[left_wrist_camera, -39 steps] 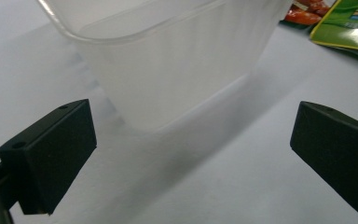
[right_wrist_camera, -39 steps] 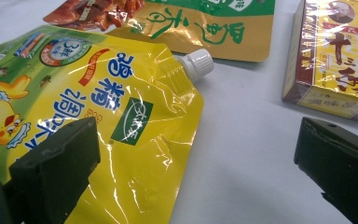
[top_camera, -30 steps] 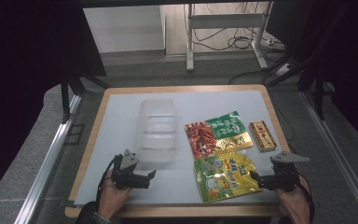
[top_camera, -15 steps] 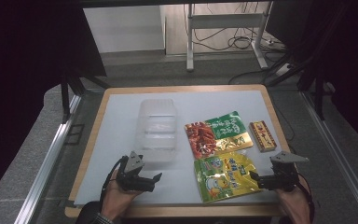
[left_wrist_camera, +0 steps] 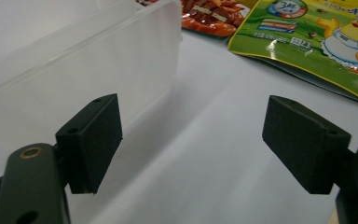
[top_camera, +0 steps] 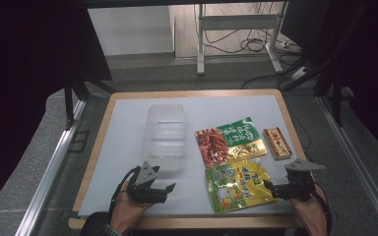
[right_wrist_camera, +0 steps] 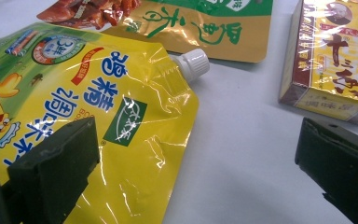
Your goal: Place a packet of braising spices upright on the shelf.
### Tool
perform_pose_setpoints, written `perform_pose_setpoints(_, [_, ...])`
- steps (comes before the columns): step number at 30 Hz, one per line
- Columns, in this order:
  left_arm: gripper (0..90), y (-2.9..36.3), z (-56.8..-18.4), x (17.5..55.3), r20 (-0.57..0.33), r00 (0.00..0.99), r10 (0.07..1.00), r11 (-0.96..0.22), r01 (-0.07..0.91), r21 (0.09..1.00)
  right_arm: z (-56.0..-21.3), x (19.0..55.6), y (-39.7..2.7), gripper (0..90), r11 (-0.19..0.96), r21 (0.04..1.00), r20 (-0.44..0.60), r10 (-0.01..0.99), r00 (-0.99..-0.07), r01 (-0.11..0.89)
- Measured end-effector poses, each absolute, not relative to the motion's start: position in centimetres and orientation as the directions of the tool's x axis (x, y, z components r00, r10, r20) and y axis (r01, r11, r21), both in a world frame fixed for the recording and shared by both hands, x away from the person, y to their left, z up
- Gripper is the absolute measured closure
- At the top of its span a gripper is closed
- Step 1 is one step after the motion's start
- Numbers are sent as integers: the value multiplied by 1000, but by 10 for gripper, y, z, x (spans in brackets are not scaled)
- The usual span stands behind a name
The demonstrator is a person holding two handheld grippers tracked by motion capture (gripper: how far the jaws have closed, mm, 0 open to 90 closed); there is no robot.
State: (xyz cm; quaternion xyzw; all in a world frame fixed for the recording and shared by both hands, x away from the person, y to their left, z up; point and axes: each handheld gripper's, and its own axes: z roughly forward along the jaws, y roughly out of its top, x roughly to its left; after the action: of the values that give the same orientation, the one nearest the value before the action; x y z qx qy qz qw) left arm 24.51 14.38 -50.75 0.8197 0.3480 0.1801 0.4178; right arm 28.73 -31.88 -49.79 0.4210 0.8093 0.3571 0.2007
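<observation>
White table (top_camera: 128,128) | left tongs (top_camera: 170,189) apart, closing, empty | right tongs (top_camera: 268,188) apart, empty

We take the clear plastic container (top_camera: 166,135) as landmark. To its left we find bare white mat (top_camera: 123,147) open to the table edge. On its right the red-and-green pouch (top_camera: 230,141) lies just beside it, the yellow pouch (top_camera: 237,185) nearer us, the small box (top_camera: 277,142) farther right. Between container and yellow pouch we note an open strip.
</observation>
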Motion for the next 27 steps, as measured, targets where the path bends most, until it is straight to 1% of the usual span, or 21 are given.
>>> perform_pose_setpoints(4, [221,144,-507,244,-14,713,701,-402,412,818,-498,287,-319,0,389,747,-25,827,-561,540])
perform_pose_setpoints(9, [258,139,-506,244,-14,728,685,-407,399,822,-498,287,-320,0,388,746,-24,828,-560,541])
perform_pose_setpoints(14, [329,129,-505,244,-17,757,653,-419,380,824,-498,287,-320,0,389,745,-24,827,-561,542])
perform_pose_setpoints(16, [367,125,-506,245,-33,769,639,-416,381,826,-498,287,-320,0,395,744,-30,825,-564,539])
perform_pose_setpoints(18, [378,122,-505,246,-39,773,633,-414,381,827,-497,287,-320,0,395,744,-31,825,-564,538])
perform_pose_setpoints(20, [414,118,-505,246,-43,780,624,-415,378,827,-498,287,-320,0,394,744,-29,825,-564,539])
perform_pose_setpoints(21, [414,115,-506,247,-47,784,618,-416,377,827,-498,287,-320,0,394,744,-28,825,-564,539])
perform_pose_setpoints(22, [436,109,-506,247,-46,792,608,-425,374,824,-498,287,-320,0,398,744,-32,823,-566,537])
perform_pose_setpoints(25, [459,103,-507,248,-39,799,600,-438,369,820,-497,286,-320,0,400,743,-33,823,-567,537])
perform_pose_setpoints(26, [482,100,-507,248,-39,802,596,-440,367,819,-498,286,-320,0,399,743,-31,823,-567,538])
perform_pose_setpoints(27, [482,98,-508,249,-41,805,592,-440,366,820,-498,286,-320,0,399,743,-31,823,-567,538])
